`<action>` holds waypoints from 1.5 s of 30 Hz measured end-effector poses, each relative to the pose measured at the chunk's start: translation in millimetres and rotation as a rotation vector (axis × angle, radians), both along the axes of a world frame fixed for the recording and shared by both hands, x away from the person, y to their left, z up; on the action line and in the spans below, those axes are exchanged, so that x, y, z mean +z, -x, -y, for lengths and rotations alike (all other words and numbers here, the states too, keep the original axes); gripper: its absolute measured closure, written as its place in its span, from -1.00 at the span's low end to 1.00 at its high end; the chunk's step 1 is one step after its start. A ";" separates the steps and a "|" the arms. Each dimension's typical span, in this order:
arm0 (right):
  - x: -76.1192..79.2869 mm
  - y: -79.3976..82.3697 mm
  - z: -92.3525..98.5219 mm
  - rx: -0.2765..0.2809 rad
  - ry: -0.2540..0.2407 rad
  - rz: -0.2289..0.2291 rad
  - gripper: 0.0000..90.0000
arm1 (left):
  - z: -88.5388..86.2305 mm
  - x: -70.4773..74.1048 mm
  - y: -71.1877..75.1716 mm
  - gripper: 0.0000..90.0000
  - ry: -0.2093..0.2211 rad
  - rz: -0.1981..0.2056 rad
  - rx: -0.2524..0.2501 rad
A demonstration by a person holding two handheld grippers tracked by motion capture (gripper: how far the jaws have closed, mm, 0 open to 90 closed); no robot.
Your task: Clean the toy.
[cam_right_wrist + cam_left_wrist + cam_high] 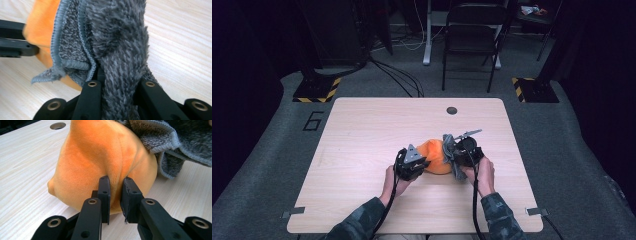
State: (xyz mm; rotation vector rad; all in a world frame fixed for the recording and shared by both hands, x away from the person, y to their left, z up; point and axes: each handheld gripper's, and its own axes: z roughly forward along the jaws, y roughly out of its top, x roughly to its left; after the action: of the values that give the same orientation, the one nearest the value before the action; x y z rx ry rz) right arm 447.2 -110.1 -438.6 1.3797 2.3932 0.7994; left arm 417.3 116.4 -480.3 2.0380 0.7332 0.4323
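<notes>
An orange plush toy (434,156) lies near the middle of the wooden table (362,130). My left gripper (418,165) is shut on a fold of the orange plush toy (100,162), its jaws pinching the fabric near the toy's underside (116,192). A fluffy grey cloth (455,160) hangs against the toy's right side. My right gripper (453,150) is shut on this grey cloth (117,50), which bunches up between its jaws and hides the fingertips. In the right gripper view the orange toy (40,25) and the left gripper's black jaw sit at the left.
A round cable hole (452,110) is in the table's far edge. Beyond the table stand a folding chair (472,35), floor cables and yellow-black striped stand bases (317,90). Bare wood surrounds the toy on all sides.
</notes>
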 end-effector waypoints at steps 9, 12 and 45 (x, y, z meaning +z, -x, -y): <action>-17.9 -7.6 9.2 -0.046 0.041 -0.027 0.73 | -1.5 -0.3 0.0 0.74 0.002 -0.011 -0.005; -22.2 -8.4 10.3 -0.052 0.061 -0.026 0.73 | -1.3 -0.3 -0.7 0.74 -0.001 -0.001 -0.002; 7.6 -0.4 -6.4 0.037 -0.026 0.031 0.74 | -2.3 -0.5 9.2 -0.18 -0.098 0.063 0.053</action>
State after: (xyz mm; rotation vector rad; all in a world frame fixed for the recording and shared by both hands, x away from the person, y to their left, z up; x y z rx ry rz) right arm 447.6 -103.7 -431.0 1.3267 2.3990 0.8586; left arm 408.2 118.7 -480.8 2.0901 0.7417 0.5700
